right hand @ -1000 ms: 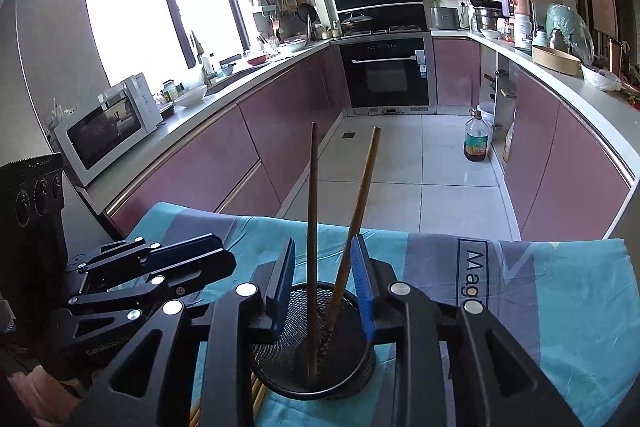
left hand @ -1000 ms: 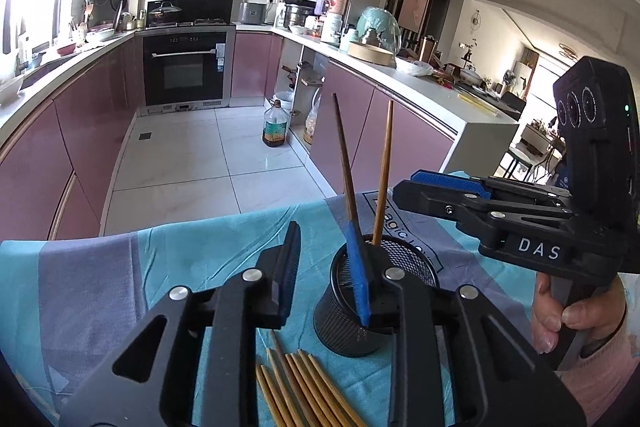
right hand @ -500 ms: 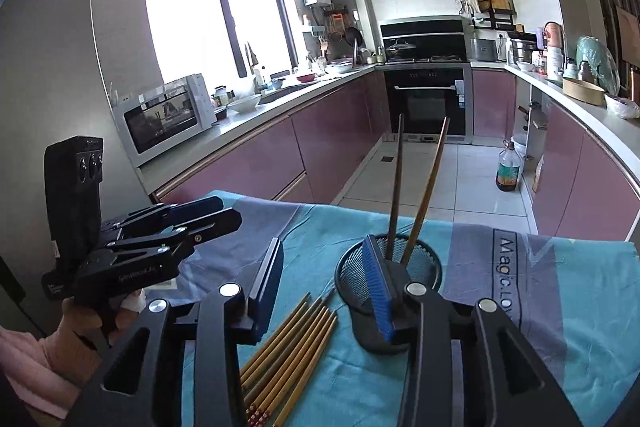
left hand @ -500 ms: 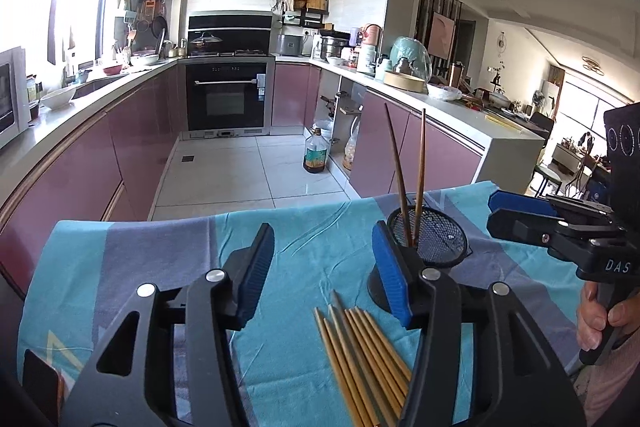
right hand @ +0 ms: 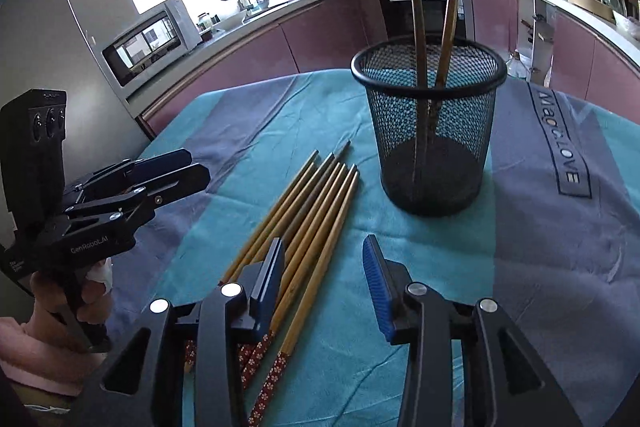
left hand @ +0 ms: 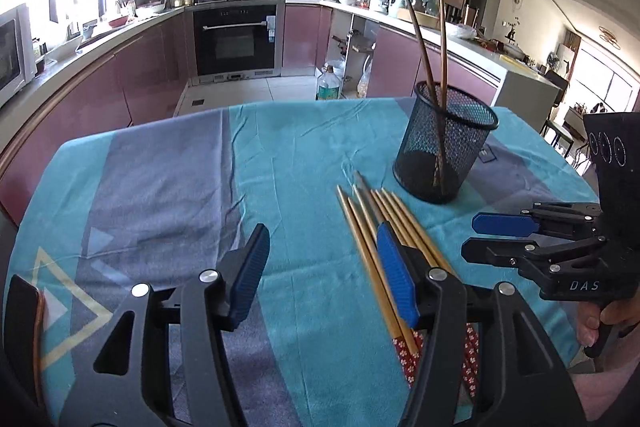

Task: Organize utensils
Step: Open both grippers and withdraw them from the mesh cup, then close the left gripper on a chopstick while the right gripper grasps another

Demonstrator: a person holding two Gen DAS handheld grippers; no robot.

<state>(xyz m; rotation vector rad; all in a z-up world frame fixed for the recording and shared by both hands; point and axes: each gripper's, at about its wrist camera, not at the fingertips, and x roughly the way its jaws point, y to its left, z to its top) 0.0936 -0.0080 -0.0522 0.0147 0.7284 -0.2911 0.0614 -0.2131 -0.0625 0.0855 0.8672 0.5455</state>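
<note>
A black mesh cup [left hand: 444, 151] [right hand: 432, 131] stands on the blue cloth with two dark chopsticks [left hand: 424, 47] [right hand: 416, 7] upright in it. Several loose bamboo chopsticks [left hand: 394, 211] [right hand: 316, 203] with red patterned ends lie side by side near the cup. My left gripper [left hand: 322, 231] [right hand: 198, 165] hovers low at their left side; its jaws are opening with nothing between them, and its right finger overlaps the bundle. My right gripper [right hand: 324, 243] [left hand: 472, 235] is open over the bundle's near end, with some sticks showing between its fingers, untouched.
The blue and grey tablecloth [left hand: 160, 187] covers the round table, and its edge drops off behind the cup. A dark flat object [left hand: 20, 327] lies at the cloth's near left edge. Purple kitchen cabinets and an oven [left hand: 236, 43] stand beyond.
Both grippers have drawn back from above the cup and sunk toward the loose chopsticks. Their jaws have widened. The two dark chopsticks stay in the cup.
</note>
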